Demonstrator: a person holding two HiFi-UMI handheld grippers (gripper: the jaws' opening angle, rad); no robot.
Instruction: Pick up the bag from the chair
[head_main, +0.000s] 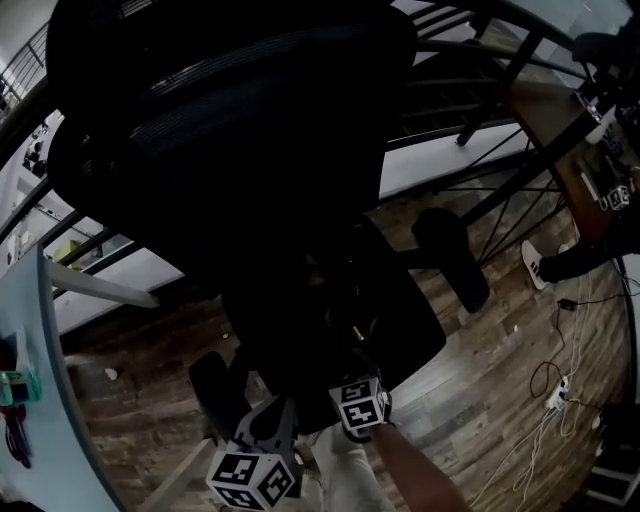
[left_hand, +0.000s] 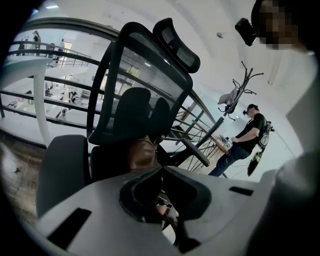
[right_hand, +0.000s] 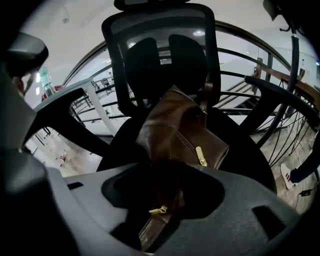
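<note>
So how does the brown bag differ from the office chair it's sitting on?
The bag is glossy brown with gold zipper pulls; the chair is black with a mesh backrest. The bag leans tilted against that backrest, while the chair stands upright. The bag is far smaller, covering only the backrest's lower part. Nothing obvious is shared.
</note>
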